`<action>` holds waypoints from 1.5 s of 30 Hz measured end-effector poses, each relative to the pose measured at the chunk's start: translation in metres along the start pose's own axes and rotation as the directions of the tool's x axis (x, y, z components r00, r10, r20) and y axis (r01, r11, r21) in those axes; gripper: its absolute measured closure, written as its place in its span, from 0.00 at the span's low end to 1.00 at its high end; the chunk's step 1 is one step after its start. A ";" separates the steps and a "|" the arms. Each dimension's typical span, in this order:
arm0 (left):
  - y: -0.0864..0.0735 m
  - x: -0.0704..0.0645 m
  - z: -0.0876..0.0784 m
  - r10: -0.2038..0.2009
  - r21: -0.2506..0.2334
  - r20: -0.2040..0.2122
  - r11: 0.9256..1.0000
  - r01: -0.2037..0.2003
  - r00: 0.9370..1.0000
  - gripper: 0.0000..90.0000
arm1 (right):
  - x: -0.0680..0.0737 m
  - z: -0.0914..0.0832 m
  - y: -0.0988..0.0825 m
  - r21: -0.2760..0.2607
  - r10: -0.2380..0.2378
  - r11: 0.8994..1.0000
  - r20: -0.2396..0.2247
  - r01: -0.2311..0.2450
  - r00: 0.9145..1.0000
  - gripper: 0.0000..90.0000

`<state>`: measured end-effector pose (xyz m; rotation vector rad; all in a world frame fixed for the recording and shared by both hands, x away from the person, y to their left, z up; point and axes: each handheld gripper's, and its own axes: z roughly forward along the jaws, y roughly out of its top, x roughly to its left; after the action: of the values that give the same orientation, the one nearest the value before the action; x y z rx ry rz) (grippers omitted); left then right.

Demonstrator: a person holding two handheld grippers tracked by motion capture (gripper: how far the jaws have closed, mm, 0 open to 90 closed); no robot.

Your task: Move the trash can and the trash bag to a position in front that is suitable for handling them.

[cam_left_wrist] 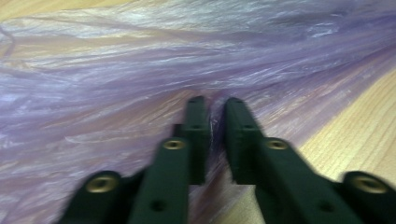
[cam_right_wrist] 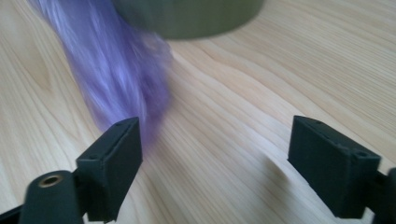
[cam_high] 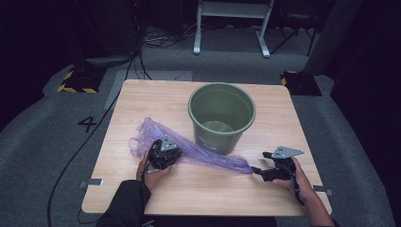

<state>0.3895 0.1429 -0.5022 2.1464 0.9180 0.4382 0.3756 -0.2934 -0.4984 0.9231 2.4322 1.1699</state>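
Jaws of the left gripper (cam_left_wrist: 214, 105) pinch, seemingly, thin crinkled purple plastic bag (cam_high: 208, 156); right gripper (cam_right_wrist: 215, 158) stands wide open, empty, on wooden tabletop (cam_high: 142, 101).

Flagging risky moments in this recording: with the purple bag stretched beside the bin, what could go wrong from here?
The left hand-held gripper pinches only a thin fold of the purple bag, so the film could slip out or tear. The right hand-held gripper stands open, leaving the bag's twisted end loose. A trailing bag might drag against the green bin and nudge it.
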 end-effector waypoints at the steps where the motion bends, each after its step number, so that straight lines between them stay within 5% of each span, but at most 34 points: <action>1: 0.000 0.000 0.000 0.000 0.003 0.002 1.000 0.000 1.000 0.96 | -0.001 -0.002 -0.001 0.020 -0.023 1.000 0.018 0.023 1.000 0.22; 2: 0.000 0.001 0.000 -0.012 0.001 0.007 1.000 0.012 1.000 0.97 | -0.002 -0.005 -0.003 0.022 -0.047 0.999 0.015 0.046 0.999 0.23; 4: -0.001 0.001 -0.001 -0.011 0.001 -0.001 1.000 0.011 1.000 0.98 | -0.007 -0.012 -0.007 -0.009 -0.020 1.000 -0.026 0.020 0.999 0.20; 15: -0.004 0.007 -0.005 -0.012 0.005 -0.017 1.000 0.012 1.000 0.98 | -0.036 -0.019 -0.020 0.012 0.105 0.994 0.118 -0.108 0.987 0.22; 27: -0.015 0.025 -0.016 -0.050 -0.002 -0.061 0.999 0.050 0.997 0.99 | -0.032 -0.012 -0.015 0.040 0.050 0.998 0.148 -0.057 0.988 0.20; 45: -0.023 0.034 -0.027 -0.105 -0.038 -0.090 0.994 0.102 0.990 0.99 | -0.034 -0.005 -0.011 0.051 0.059 0.997 0.110 -0.065 0.992 0.18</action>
<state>0.3870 0.1923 -0.5007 2.0521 1.0607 0.5001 0.3939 -0.3237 -0.5038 1.0568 2.3748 1.0496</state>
